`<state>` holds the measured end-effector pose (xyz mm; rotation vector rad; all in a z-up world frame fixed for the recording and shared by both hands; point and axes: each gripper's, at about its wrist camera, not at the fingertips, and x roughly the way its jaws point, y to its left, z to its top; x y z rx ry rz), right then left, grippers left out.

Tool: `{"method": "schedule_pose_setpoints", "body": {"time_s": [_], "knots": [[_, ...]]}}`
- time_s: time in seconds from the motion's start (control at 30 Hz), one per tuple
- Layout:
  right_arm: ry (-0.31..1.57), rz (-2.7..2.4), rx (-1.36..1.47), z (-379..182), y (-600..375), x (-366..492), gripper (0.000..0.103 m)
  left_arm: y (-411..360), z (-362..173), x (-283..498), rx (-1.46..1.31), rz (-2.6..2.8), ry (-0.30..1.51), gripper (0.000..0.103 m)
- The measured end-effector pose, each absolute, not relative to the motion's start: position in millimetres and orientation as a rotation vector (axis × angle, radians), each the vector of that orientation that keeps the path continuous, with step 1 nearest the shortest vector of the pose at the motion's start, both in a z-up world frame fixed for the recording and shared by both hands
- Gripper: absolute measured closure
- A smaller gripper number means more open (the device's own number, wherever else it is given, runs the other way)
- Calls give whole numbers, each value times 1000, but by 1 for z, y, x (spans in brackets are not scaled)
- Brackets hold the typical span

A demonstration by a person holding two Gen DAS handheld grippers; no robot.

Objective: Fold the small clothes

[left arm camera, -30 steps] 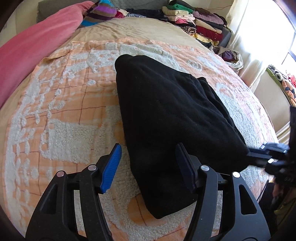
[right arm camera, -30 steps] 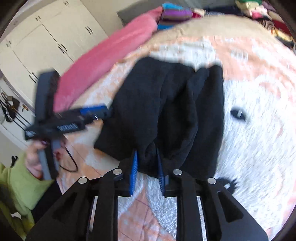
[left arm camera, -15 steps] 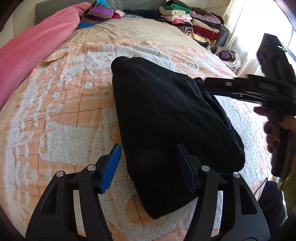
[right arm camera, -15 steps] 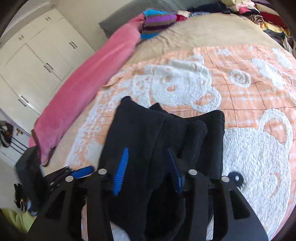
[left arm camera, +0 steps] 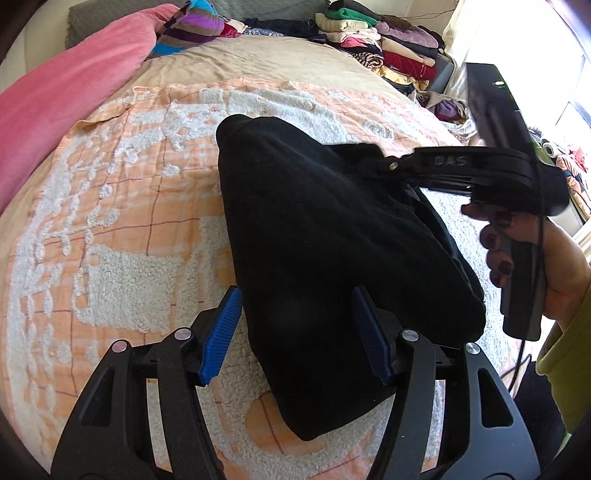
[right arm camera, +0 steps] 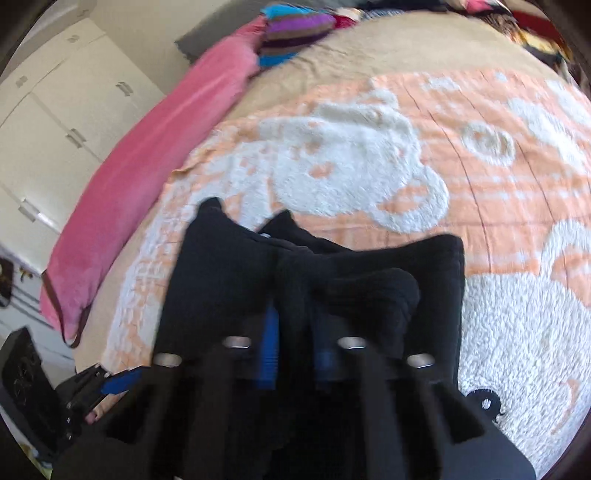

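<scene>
A black fleece garment (left arm camera: pixel 325 243) lies folded lengthwise on the orange-and-white bedspread (left arm camera: pixel 110 229). My left gripper (left arm camera: pixel 295 332) is open, its blue pads either side of the garment's near end without pinching it. My right gripper (right arm camera: pixel 295 332) sits on the garment's far right part (right arm camera: pixel 332 280), its blue pads close together with black cloth between them; this view is blurred. In the left wrist view the right gripper (left arm camera: pixel 373 162) reaches in from the right over the cloth, held by a hand.
A pink blanket (left arm camera: pixel 66 92) runs along the bed's left side. A striped cushion (left arm camera: pixel 192 29) and stacks of folded clothes (left arm camera: pixel 384 40) lie at the far end. White cupboards (right arm camera: pixel 55 122) stand beyond the bed.
My right gripper let go of the near edge, lifted, moved over the garment's far right part and closed on cloth there. The left gripper stayed open and barely moved.
</scene>
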<state>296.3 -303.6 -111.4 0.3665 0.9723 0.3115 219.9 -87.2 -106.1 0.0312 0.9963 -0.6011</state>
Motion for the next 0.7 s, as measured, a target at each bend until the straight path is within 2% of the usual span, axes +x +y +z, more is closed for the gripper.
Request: {"method": "schedule_pose_setpoints", "body": {"time_s": [0.13, 0.17, 0.3, 0.33, 0.4, 0.43, 0.5, 0.57, 0.7], "knots": [[901, 284, 309, -81, -313, 287, 93, -92, -98, 213, 12, -671, 971, 47], [917, 264, 287, -81, -314, 288, 93, -95, -97, 211, 23, -678, 963, 43], [1022, 212, 181, -107, -306, 299, 92, -113, -101, 197, 152, -659, 935, 39], [1037, 198, 177, -114, -305, 301, 86, -116, -103, 195, 182, -652, 930, 38], [1038, 190, 182, -119, -306, 299, 82, -119, -106, 195, 207, -647, 933, 37], [1019, 181, 192, -116, -307, 294, 73, -120, -108, 195, 212, -649, 941, 35], [969, 185, 245, -104, -314, 282, 67, -118, -109, 197, 203, -649, 952, 33], [940, 180, 277, -95, -322, 270, 54, -116, -109, 200, 189, -650, 960, 32], [967, 203, 372, -99, -334, 264, 52, -112, -107, 201, 149, -657, 969, 32]]}}
